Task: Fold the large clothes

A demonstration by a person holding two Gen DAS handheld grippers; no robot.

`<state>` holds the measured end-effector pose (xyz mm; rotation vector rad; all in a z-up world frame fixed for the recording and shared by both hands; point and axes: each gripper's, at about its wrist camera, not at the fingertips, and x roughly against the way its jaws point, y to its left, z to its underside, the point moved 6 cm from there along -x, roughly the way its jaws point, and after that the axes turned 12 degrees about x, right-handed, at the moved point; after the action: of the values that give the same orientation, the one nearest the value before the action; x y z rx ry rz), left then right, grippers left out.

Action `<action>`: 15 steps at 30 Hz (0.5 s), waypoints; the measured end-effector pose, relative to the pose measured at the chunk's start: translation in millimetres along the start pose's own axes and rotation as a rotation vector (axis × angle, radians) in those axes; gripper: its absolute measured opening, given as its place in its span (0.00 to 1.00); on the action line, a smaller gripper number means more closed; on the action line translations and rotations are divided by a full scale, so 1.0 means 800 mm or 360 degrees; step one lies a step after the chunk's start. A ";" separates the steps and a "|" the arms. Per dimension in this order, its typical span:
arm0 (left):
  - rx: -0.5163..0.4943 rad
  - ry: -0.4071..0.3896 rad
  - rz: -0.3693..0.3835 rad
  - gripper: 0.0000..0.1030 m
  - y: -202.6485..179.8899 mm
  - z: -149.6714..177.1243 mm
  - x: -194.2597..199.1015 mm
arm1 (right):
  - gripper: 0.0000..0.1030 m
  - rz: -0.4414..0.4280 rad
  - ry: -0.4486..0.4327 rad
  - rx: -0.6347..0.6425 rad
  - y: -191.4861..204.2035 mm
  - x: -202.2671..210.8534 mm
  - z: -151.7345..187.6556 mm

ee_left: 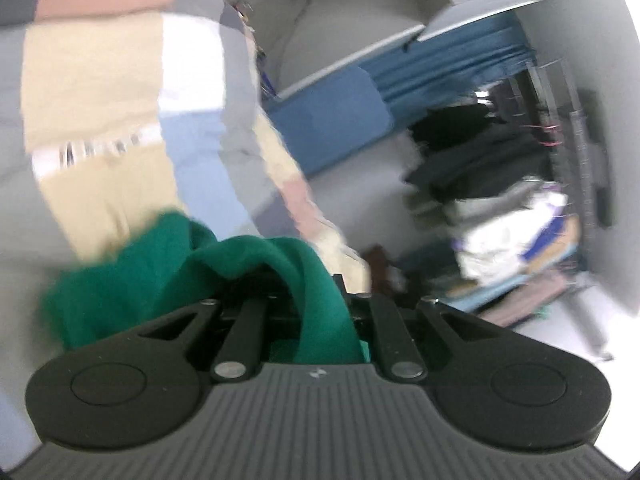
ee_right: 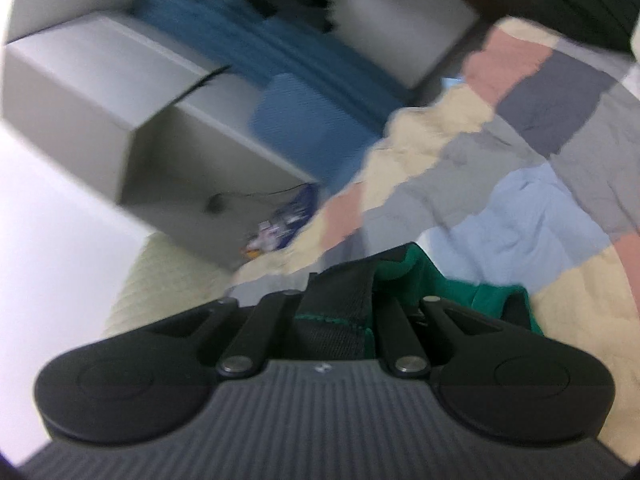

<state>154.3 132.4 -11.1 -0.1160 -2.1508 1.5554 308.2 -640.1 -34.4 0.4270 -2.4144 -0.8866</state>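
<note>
A green knitted garment (ee_left: 132, 280) hangs bunched from my left gripper (ee_left: 304, 280), whose jaws are shut on a fold of it; the cloth drapes over the fingers and hides the tips. In the right wrist view the same green garment (ee_right: 448, 292) spills out to the right of my right gripper (ee_right: 340, 280), which is shut on its edge, with a dark fabric band (ee_right: 336, 304) and a green stitched hem lying between the fingers. Both views are blurred by motion.
A patchwork bedspread (ee_left: 100, 92) of cream, pink, grey and light blue squares lies behind the garment, seen also as the bedspread (ee_right: 520, 152). Blue curtain (ee_left: 452, 64), a grey cabinet (ee_right: 100, 92), and a rack with piled clothes (ee_left: 512, 232) stand around.
</note>
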 end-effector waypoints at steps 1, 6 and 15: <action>-0.0065 -0.0028 -0.0055 0.13 0.004 -0.008 -0.023 | 0.10 0.0034 0.0004 -0.0019 -0.009 -0.021 0.000; -0.0072 -0.0013 -0.0137 0.13 0.052 -0.035 -0.111 | 0.10 0.0207 0.0061 -0.0100 -0.069 -0.119 0.018; -0.0037 0.0107 -0.0219 0.16 0.143 -0.059 -0.242 | 0.10 0.0324 0.0202 -0.0062 -0.137 -0.229 0.041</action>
<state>321.4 148.3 -168.0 -0.0263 -2.0792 1.4294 449.7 -620.3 -196.6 0.2113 -2.2726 -0.7913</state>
